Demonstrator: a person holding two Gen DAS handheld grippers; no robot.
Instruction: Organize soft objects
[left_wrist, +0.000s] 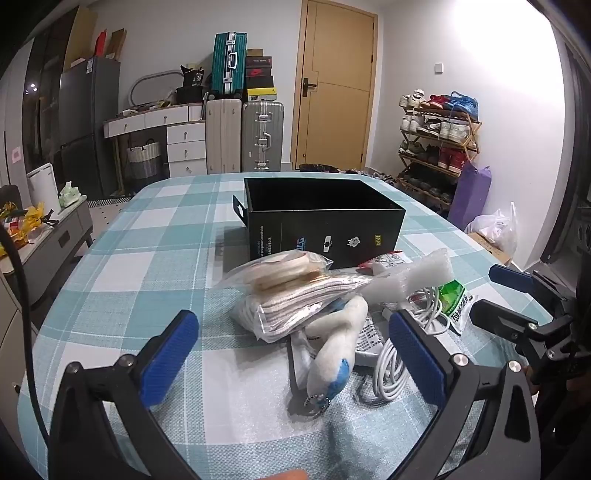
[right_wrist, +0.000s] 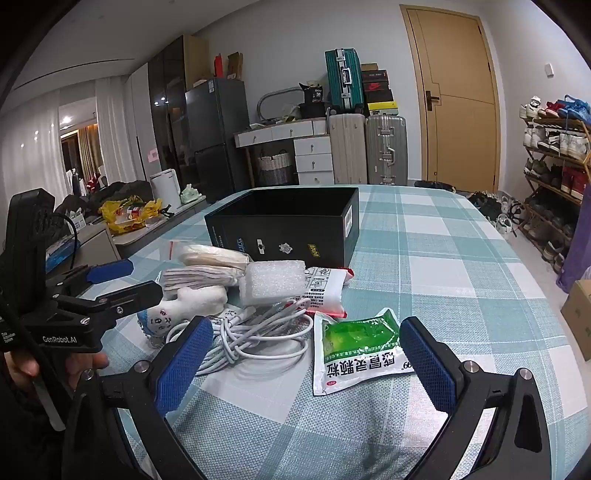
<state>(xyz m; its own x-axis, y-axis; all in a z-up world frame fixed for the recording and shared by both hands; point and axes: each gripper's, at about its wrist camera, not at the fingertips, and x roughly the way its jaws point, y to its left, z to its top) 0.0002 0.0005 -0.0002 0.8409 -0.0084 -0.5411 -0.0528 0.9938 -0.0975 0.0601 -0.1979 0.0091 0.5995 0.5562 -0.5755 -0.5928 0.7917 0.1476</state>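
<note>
The black box (left_wrist: 325, 218) stands open at the centre of the checked surface (left_wrist: 147, 258); its inside is dark and shows nothing. Just below it in the frame lies the pile: a bagged cloth (left_wrist: 295, 306), a plush toy (left_wrist: 340, 350) with its long axis running from upper right to lower left, a white cable (right_wrist: 251, 339) and a green sachet (right_wrist: 358, 347). The left tool (left_wrist: 295, 362) and the right tool (right_wrist: 306, 365) are both wide and hold nothing.

Your way to the black box (left_wrist: 325, 221) is blocked by the pile (left_wrist: 332, 295); the worktop (left_wrist: 147, 266) at frame left is bare.
</note>
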